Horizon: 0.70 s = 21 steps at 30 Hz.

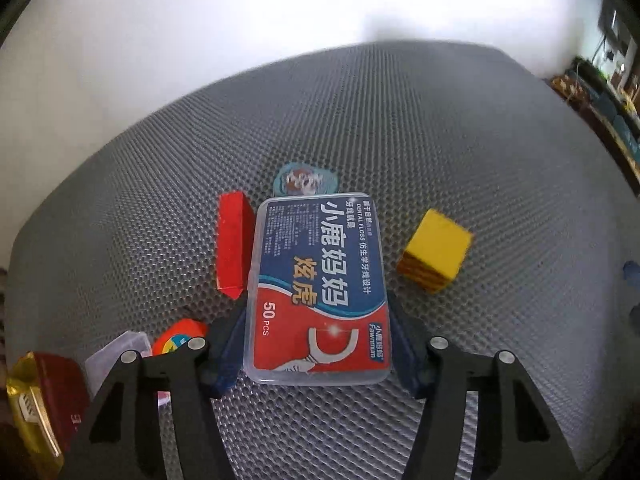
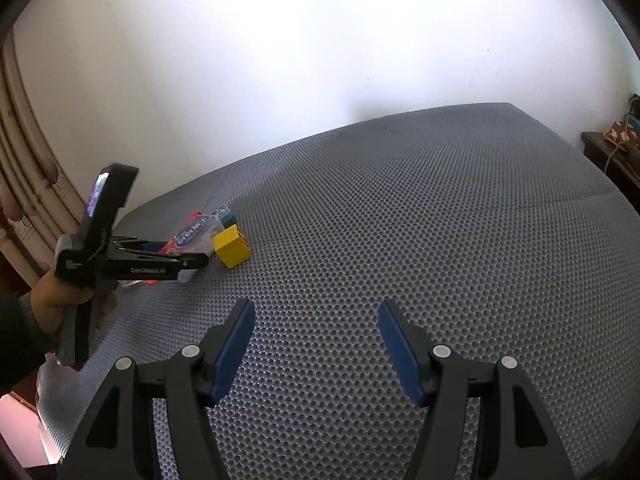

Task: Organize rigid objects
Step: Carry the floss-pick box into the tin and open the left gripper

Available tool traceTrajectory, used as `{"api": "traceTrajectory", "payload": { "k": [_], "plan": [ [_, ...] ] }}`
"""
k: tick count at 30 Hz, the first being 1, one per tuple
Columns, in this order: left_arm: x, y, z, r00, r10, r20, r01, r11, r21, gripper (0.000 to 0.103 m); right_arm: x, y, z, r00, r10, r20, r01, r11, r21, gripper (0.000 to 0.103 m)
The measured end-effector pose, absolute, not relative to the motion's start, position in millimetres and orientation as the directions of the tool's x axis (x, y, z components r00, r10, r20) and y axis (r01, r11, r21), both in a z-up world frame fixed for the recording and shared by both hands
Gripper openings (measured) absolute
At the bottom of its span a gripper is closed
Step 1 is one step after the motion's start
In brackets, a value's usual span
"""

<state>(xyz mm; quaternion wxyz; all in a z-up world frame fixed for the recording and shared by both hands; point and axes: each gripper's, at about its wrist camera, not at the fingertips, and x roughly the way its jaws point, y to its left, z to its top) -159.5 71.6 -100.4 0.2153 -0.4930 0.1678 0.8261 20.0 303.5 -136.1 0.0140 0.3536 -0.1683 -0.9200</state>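
**Inspector A:** While the left hand-held gripper [image 1: 318,344] straddles the dental floss box [image 1: 320,284], does it grip?

**Inspector B:** Its blue pads [image 1: 230,354] sit against both long sides at the near end. I judge it clamped on the box; no gap shows.

**A:** Orientation?

**B:** The box lies flat on the grey mat [image 1: 440,128], long axis running straight away from the gripper. A red block [image 1: 234,248] lies just beside its left edge, parallel; a yellow block [image 1: 436,250] stands apart on the right; a round sticker-like item [image 1: 304,178] sits just beyond the far end.

**A:** Right side?

**B:** The right hand-held gripper [image 2: 316,340] hangs released over bare mat, nothing between its pads, well apart from the cluster. The left is plainly nearer.

**A:** Risk?

**B:** Lifting may nudge the red block.
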Motion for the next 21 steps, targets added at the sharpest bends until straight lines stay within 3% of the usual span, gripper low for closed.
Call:
{"api": "traceTrajectory", "payload": {
  "k": [6, 21],
  "plan": [
    [-133, 64, -68, -0.519, 0.196, -0.832, -0.453, -0.888, 0.074, 0.057, 20, 303, -139, -0.750, -0.135, -0.648, -0.098, -0.946, 0.310, 0.066],
    [-99, 14, 0, -0.738, -0.029, -0.675, -0.209, -0.940, 0.269, 0.057, 22, 285, -130, -0.755, -0.144, -0.639, -0.054, -0.959, 0.279, 0.066]
  ]
}}
